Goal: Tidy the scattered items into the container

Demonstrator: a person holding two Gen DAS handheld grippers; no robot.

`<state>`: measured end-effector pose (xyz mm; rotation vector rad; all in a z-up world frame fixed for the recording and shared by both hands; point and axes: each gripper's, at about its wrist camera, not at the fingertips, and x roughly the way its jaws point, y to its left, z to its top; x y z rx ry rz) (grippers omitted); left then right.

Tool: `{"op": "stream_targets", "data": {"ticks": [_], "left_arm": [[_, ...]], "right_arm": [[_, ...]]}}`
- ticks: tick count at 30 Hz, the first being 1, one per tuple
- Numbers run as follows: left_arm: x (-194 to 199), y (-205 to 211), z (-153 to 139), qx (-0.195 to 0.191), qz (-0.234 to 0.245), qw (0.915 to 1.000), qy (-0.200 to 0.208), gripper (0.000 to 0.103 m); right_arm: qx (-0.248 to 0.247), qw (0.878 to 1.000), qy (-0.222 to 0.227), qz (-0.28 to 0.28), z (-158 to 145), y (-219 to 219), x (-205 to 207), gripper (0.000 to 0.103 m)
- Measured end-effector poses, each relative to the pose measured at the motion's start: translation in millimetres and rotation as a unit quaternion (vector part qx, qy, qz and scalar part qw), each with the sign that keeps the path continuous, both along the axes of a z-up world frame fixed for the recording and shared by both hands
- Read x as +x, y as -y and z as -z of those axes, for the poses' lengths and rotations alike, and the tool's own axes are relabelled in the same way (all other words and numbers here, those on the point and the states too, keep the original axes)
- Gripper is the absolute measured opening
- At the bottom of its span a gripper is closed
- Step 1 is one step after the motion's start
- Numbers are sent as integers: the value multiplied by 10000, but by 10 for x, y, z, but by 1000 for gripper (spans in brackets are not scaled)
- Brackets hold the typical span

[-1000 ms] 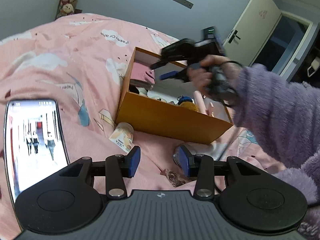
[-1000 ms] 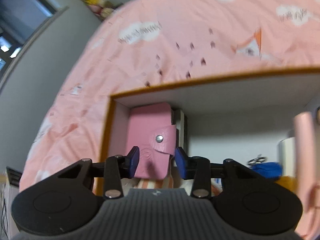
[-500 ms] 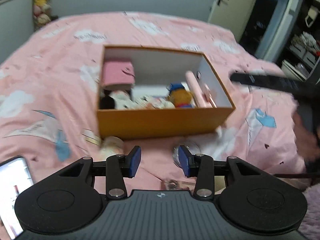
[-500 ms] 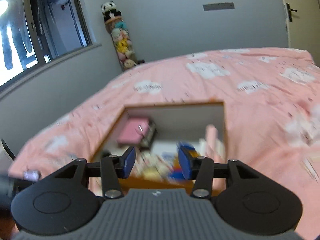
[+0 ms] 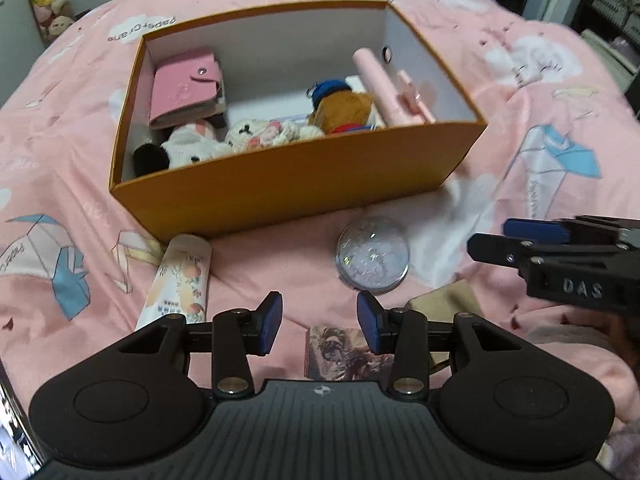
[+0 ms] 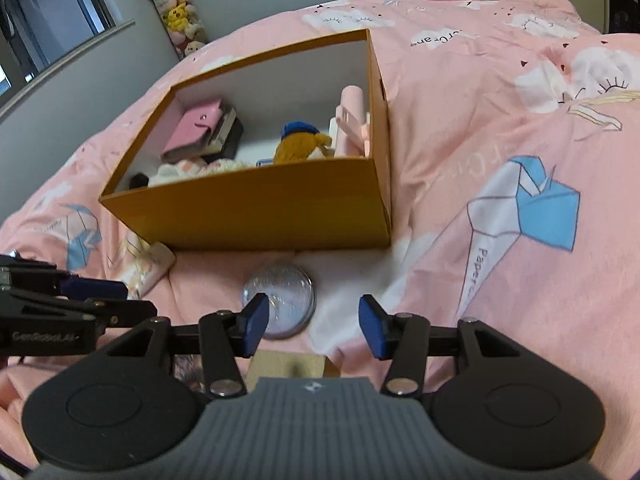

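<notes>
The orange box (image 5: 304,188) stands on the pink bed and holds a pink wallet (image 5: 182,88), plush toys (image 5: 240,138) and pink tubes (image 5: 380,88). In front of it lie a clear round case (image 5: 373,256), a peach-print tube (image 5: 180,280), a picture card (image 5: 344,354) and a tan flat item (image 5: 444,300). My left gripper (image 5: 319,322) hovers above the sheet near the card, jaws opening with nothing gripped. Over the round case (image 6: 284,292) and tan item (image 6: 288,364) my right gripper (image 6: 313,324) hangs, jaws opening and empty. Each view shows the other gripper: the right (image 5: 490,237), the left (image 6: 138,299).
The quilt (image 6: 500,160) is rumpled, with paper-crane prints. A column of stuffed toys (image 6: 176,12) hangs by the wall behind the bed, next to a window (image 6: 48,20). Shelves (image 5: 616,12) stand at the far right. A phone edge (image 5: 12,440) shows at the lower left.
My right gripper left the pink wallet in the box and drew back to the near side, jaws wider. My left gripper swung to face the box and came lower over the loose items.
</notes>
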<state>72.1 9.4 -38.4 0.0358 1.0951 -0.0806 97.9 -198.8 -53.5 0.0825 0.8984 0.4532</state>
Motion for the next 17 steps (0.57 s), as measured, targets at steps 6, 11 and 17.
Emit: {"op": "stream_targets", "data": {"ticks": [6, 11, 17], "left_arm": [[-81, 137, -1, 273, 37, 9996, -17, 55], [-157, 170, -71, 242, 28, 9997, 101, 60], [-249, 273, -159, 330, 98, 9989, 309, 66]], "right_arm": [[-46, 9999, 80, -60, 1, 29, -136, 61], [4, 9999, 115, -62, -27, 67, -200, 64], [52, 9997, 229, -68, -76, 122, -325, 66]]}}
